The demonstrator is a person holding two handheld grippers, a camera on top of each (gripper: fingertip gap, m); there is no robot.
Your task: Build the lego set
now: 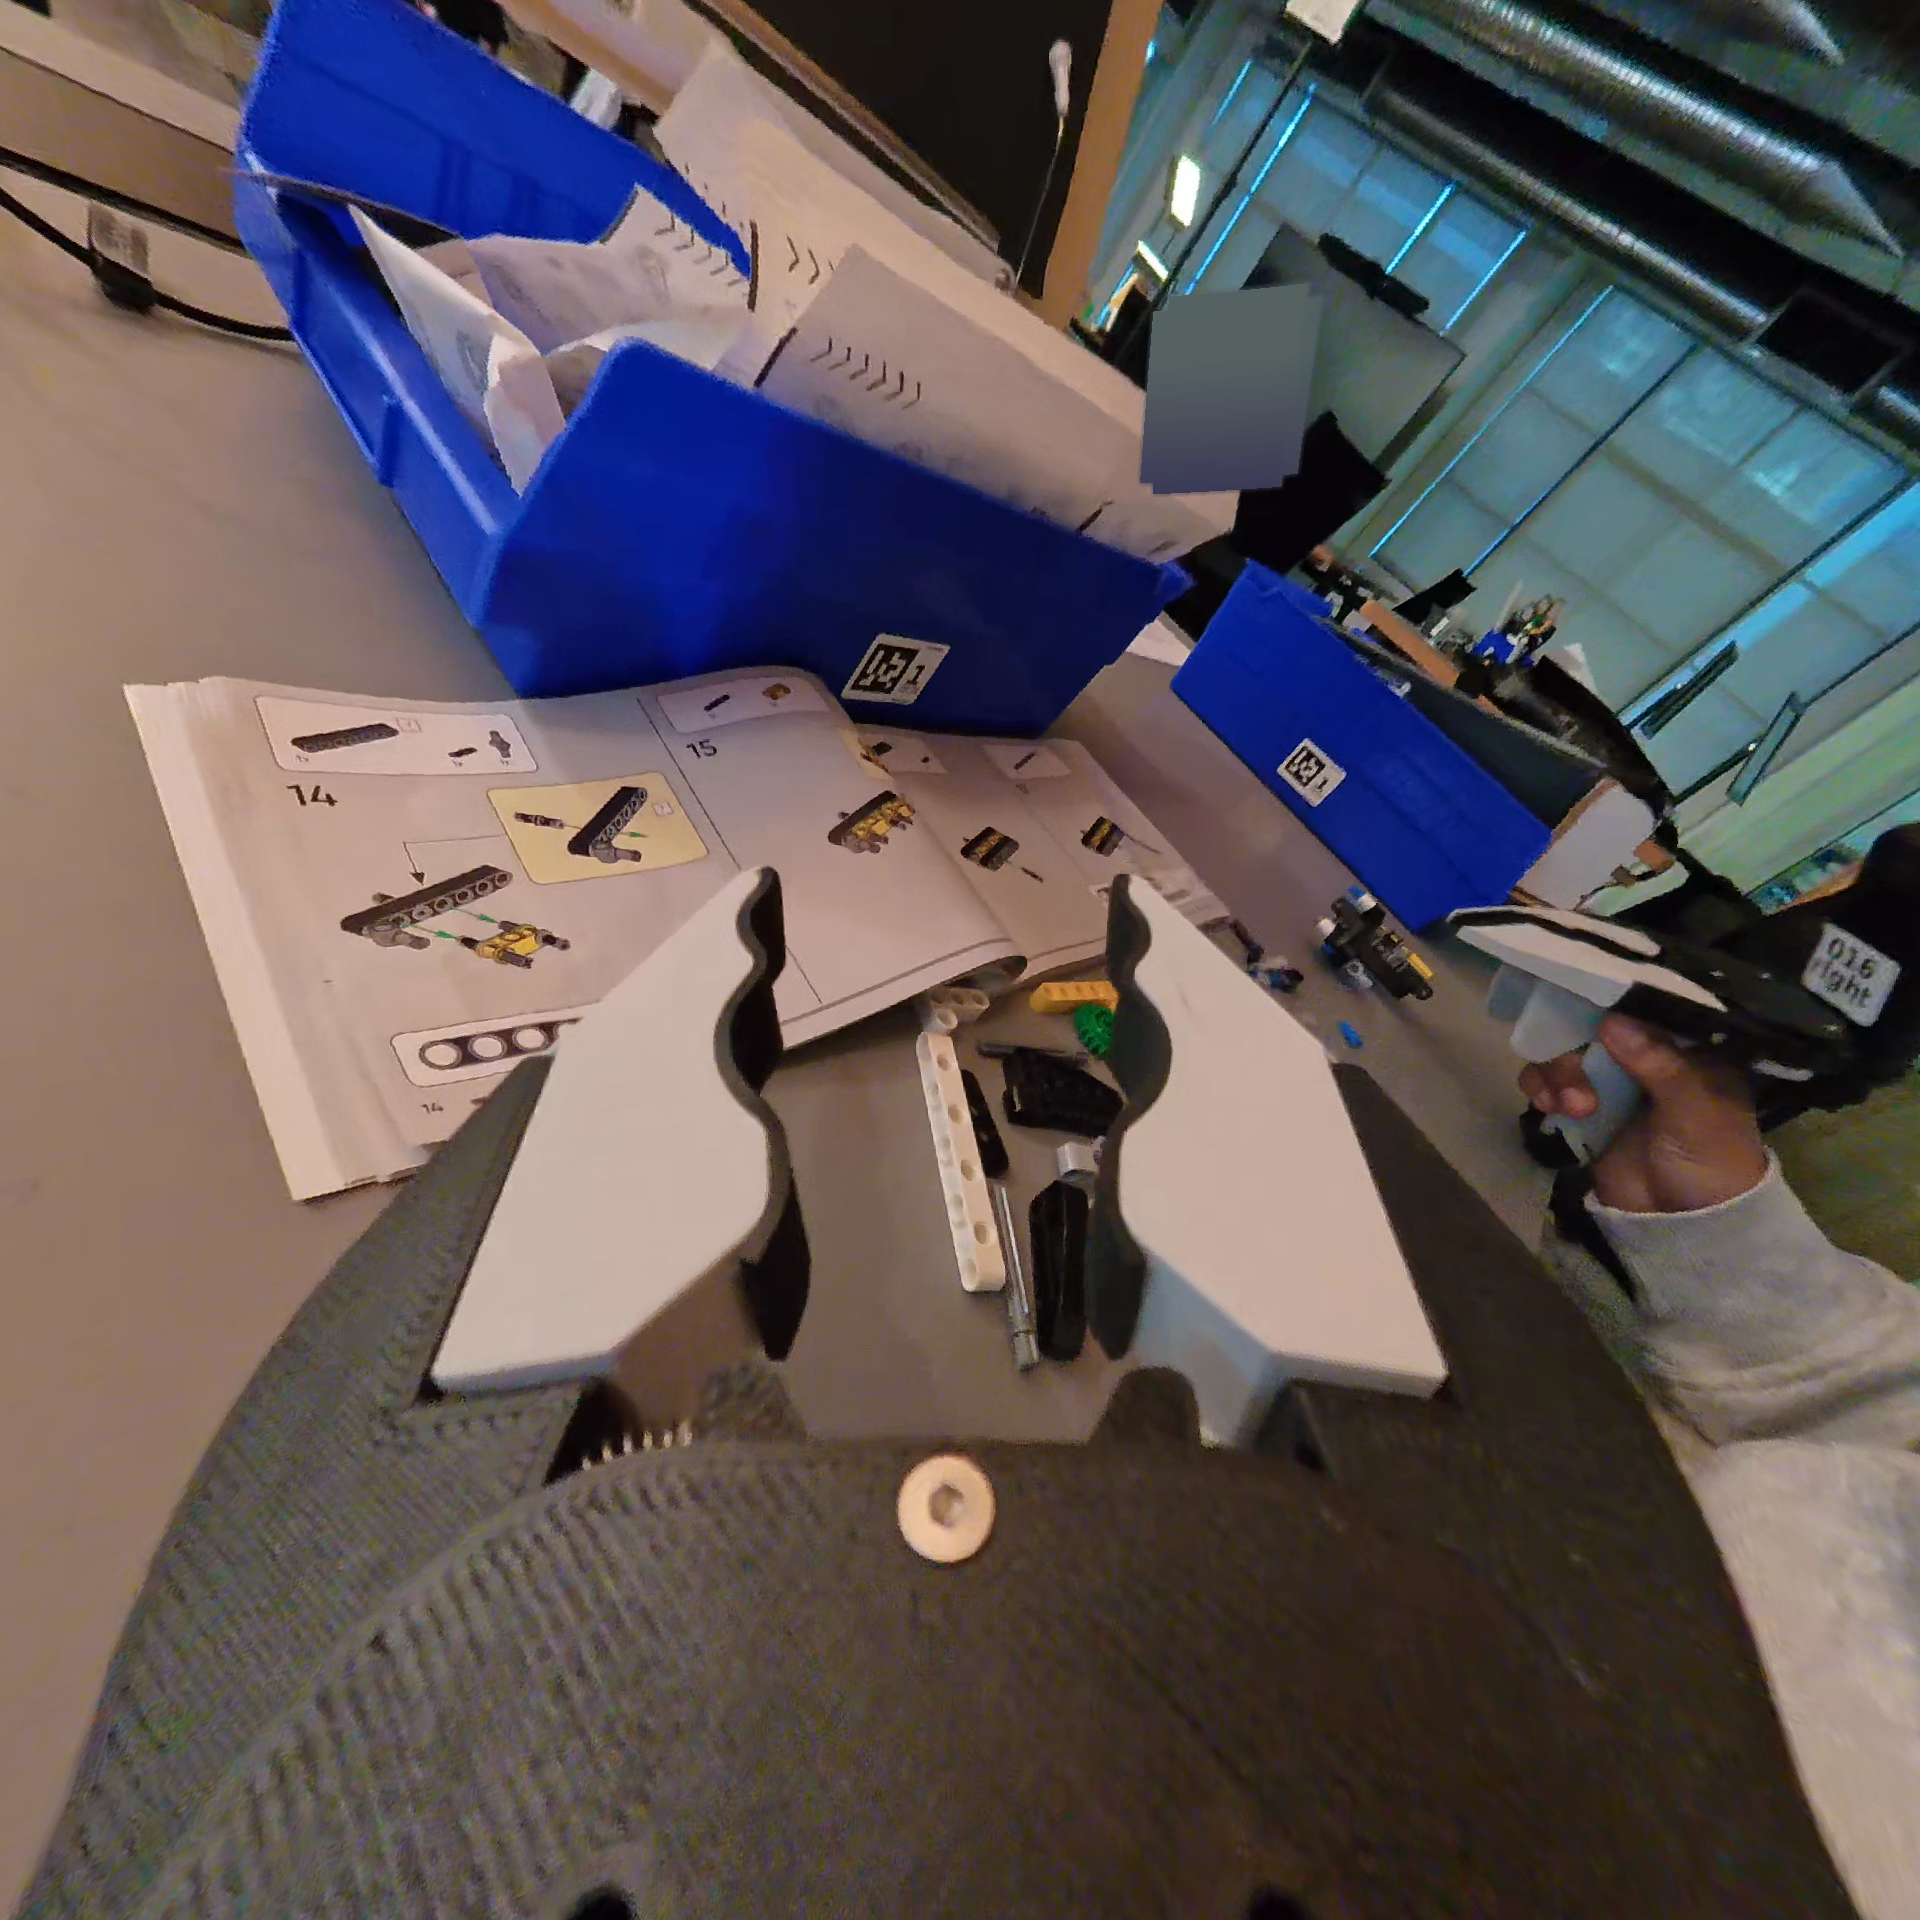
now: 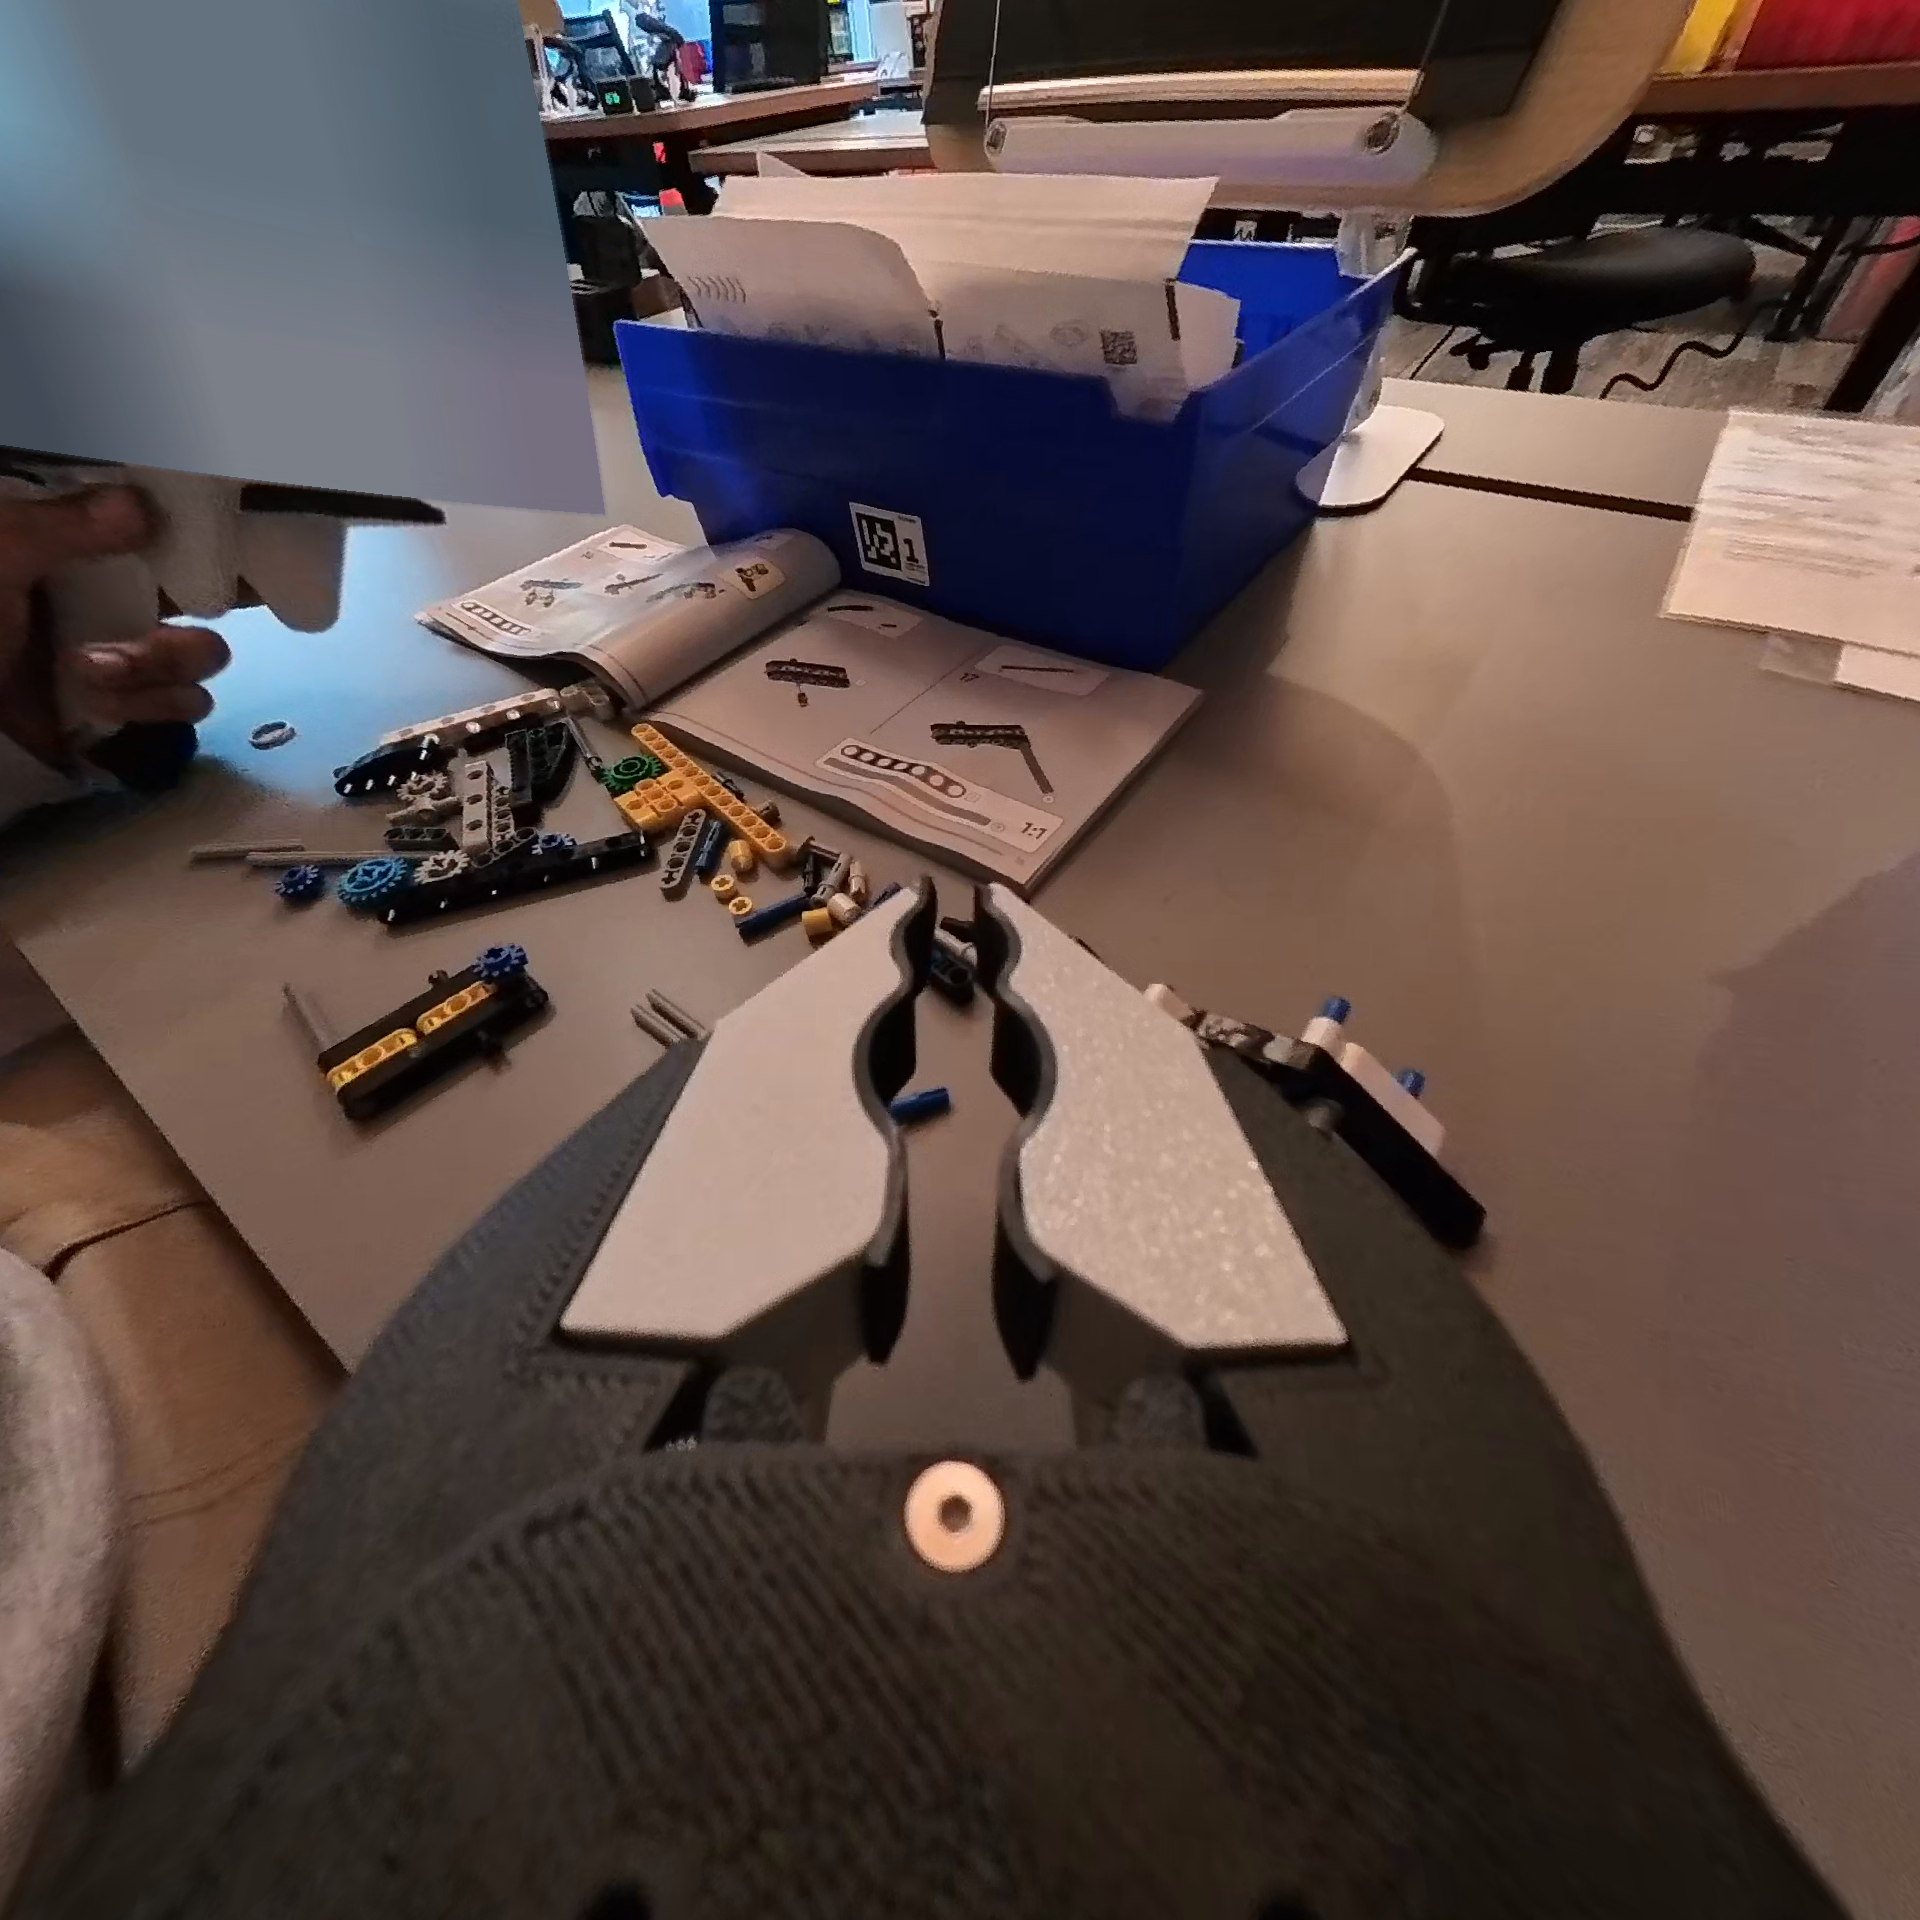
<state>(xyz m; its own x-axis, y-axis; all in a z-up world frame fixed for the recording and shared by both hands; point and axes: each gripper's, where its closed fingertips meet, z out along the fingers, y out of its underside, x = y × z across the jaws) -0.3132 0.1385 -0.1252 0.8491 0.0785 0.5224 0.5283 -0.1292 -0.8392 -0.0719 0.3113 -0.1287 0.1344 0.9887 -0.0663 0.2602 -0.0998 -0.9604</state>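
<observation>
My left gripper is open wide and empty, low over the grey table. Between its fingers lie a white beam, black pieces and a grey axle. My right gripper has its jaws a narrow gap apart, with nothing visibly held; a small blue pin lies under it. It also shows in the left wrist view, held by a hand. A black-and-yellow sub-assembly lies left of it, and a black beam with white and blue parts right of it. Loose Lego pieces are piled ahead.
An open instruction booklet lies before a blue bin full of paper bags. A second blue bin stands farther off. Loose papers and a stand base sit at the right. The gap from one gripper's tips to the other's is roughly 30 cm. About 15 cm separates my right fingertips from the black-and-yellow sub-assembly.
</observation>
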